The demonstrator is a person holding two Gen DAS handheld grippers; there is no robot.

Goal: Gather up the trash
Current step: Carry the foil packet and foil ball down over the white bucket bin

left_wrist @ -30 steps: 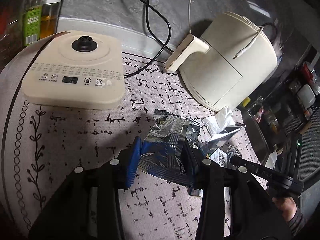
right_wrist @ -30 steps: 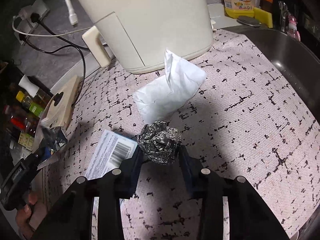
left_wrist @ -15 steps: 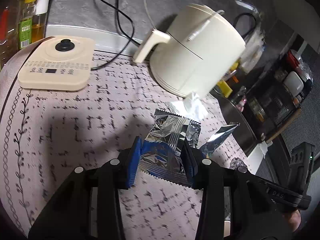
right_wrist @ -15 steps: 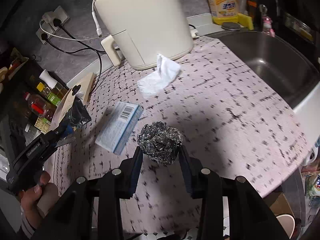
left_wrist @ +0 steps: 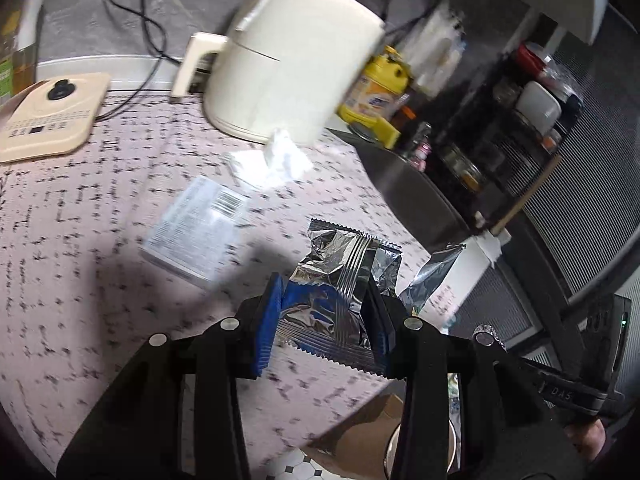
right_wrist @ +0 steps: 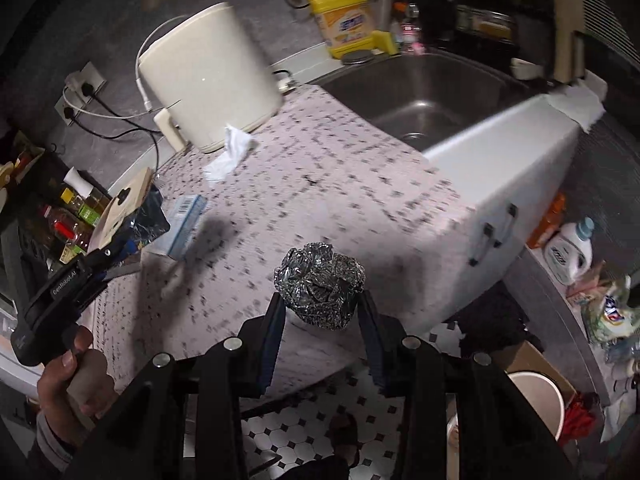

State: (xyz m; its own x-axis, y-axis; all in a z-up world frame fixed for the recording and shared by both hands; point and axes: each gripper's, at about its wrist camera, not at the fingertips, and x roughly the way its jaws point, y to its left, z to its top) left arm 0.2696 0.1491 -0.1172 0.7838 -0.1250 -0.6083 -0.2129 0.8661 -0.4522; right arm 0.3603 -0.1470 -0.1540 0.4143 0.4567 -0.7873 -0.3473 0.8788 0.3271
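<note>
While raised over counter edge, L claw (left_wrist: 326,312) clamps foil wrapper (left_wrist: 340,280), R claw (right_wrist: 320,308) clamps foil ball (right_wrist: 320,284)

Wrapper (left_wrist: 340,280): crinkled silver foil with a blue patch
Foil ball (right_wrist: 319,285): silver-grey
Gripper pads (left_wrist: 267,320): blue, on black arms
Counter mat (left_wrist: 80,220): pale pink, flecked with black dashes
Air fryer (left_wrist: 288,64): cream
Detergent bottle (right_wrist: 345,20): yellow
Floor (right_wrist: 296,432): white tiles, black diamonds

2 wrist views, high above, share countertop (left_wrist: 80,240).
</note>
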